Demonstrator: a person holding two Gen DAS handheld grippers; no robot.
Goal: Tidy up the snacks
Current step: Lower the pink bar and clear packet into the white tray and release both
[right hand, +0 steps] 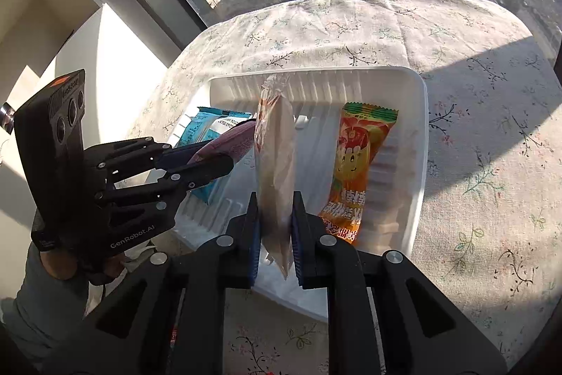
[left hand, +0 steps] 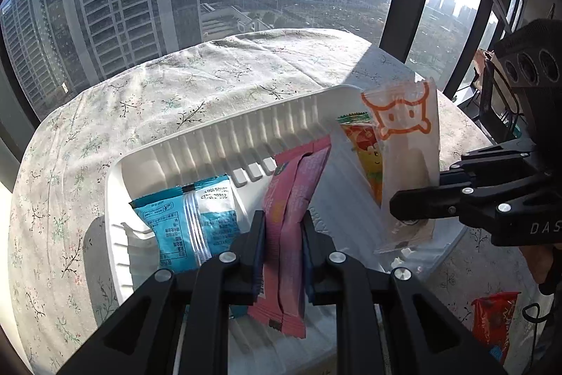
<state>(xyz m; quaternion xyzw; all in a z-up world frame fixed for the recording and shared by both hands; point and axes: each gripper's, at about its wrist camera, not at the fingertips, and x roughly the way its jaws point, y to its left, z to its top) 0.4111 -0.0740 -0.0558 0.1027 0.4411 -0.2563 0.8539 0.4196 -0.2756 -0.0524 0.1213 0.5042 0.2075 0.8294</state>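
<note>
From the left wrist, we see our left tongs (left hand: 283, 234) clamped on a pink packet (left hand: 291, 209) that stands upright between the pads, above the white tray (left hand: 224, 143) on the cloth-covered desk (left hand: 147, 94). Just left of these tongs a blue packet (left hand: 186, 227) lies in the tray. To their right, our right tongs (left hand: 404, 209) reach in sideways, clamped on a clear packet (left hand: 411, 164) with an orange cat face; an orange packet (left hand: 365, 153) lies in the tray behind it. A red packet (left hand: 493, 322) lies on the desk, right of the tray.

From the right wrist, we see the right tongs (right hand: 275, 227) closed on the clear packet (right hand: 275, 164), held upright over the tray (right hand: 419, 146). Just right of them lies the orange packet (right hand: 354, 164). To the left, the left tongs (right hand: 210, 160) grip the pink packet (right hand: 232, 139), with the blue packet (right hand: 203, 125) beyond.
</note>
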